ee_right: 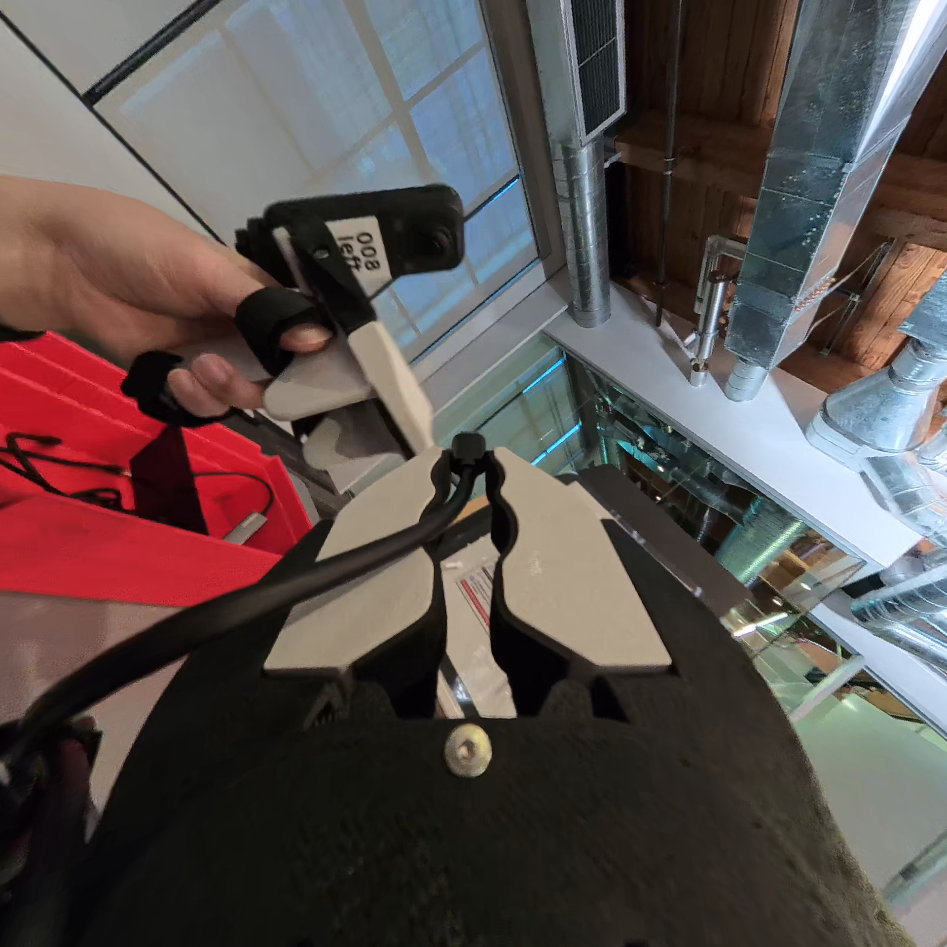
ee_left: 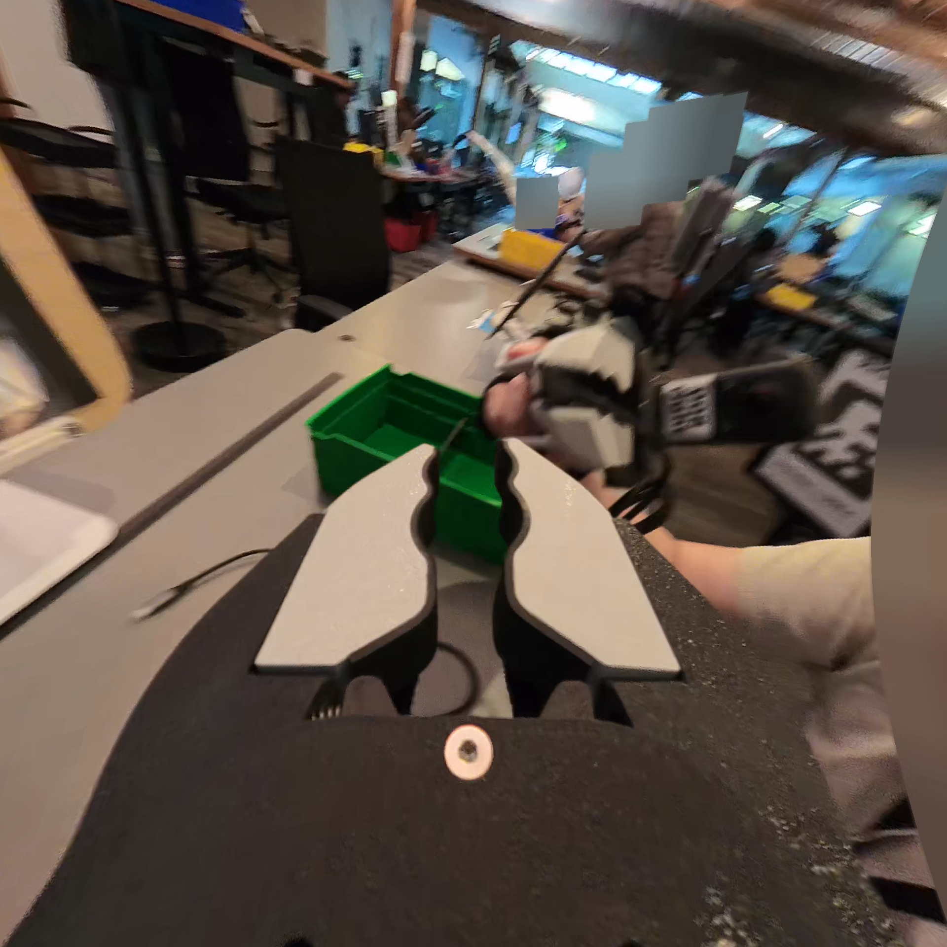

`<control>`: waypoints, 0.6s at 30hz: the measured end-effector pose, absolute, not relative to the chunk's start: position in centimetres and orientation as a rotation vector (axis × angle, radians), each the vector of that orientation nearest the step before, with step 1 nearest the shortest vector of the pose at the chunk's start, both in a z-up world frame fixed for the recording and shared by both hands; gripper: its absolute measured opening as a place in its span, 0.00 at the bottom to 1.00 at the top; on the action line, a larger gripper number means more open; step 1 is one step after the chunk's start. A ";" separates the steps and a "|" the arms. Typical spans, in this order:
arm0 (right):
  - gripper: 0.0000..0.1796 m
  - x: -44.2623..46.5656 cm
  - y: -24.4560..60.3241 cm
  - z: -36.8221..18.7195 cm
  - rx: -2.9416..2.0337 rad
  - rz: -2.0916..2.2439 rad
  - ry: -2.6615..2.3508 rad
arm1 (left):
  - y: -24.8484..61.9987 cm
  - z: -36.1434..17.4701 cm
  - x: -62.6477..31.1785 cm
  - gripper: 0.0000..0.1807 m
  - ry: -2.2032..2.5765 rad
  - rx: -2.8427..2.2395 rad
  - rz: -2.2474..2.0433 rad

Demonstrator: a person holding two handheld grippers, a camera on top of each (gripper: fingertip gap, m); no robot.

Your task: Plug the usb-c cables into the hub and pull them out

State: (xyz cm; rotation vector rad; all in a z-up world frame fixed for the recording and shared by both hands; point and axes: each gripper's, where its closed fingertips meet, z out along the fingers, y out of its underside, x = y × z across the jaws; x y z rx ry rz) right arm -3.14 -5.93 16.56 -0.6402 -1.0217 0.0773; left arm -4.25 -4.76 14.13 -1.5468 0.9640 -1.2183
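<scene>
My right gripper (ee_right: pixel 467 453) is shut on a black usb-c cable (ee_right: pixel 358 556). The cable's plug (ee_right: pixel 464 443) sticks out at the fingertips, and the gripper points up toward the ceiling. The cable trails down to the lower left. My left gripper (ee_left: pixel 466 448) is held just above a green bin (ee_left: pixel 358 451), with a narrow gap between its fingers and nothing clearly in it. A thin dark cable (ee_left: pixel 453 433) shows just beyond its tips. In the right wrist view, one left finger (ee_right: pixel 397 389) reaches the plug. The right gripper's grey body (ee_left: pixel 584 405) and the hand holding it are just beyond.
A grey table (ee_left: pixel 205 461) carries the green bin, a loose cable with a silver end (ee_left: pixel 205 579) and a white tray (ee_left: pixel 41 543) at the left. A red bin (ee_right: pixel 102 553) holds thin cables and a small grey metal piece (ee_right: pixel 246 528). Chairs and desks stand behind. My two grippers' fingertips are within a few centimetres of each other.
</scene>
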 end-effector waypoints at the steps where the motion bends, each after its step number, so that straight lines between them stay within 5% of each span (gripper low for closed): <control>1: 0.07 -2.3 -5.9 17.0 -0.643 0.063 -1.027 | -4.1 13.7 -4.5 0.11 0.964 -1.567 -1.127; 18: 0.08 6.3 -9.9 19.8 -0.700 0.023 -1.122 | -1.8 -1.5 -1.9 0.20 1.402 -2.087 -0.582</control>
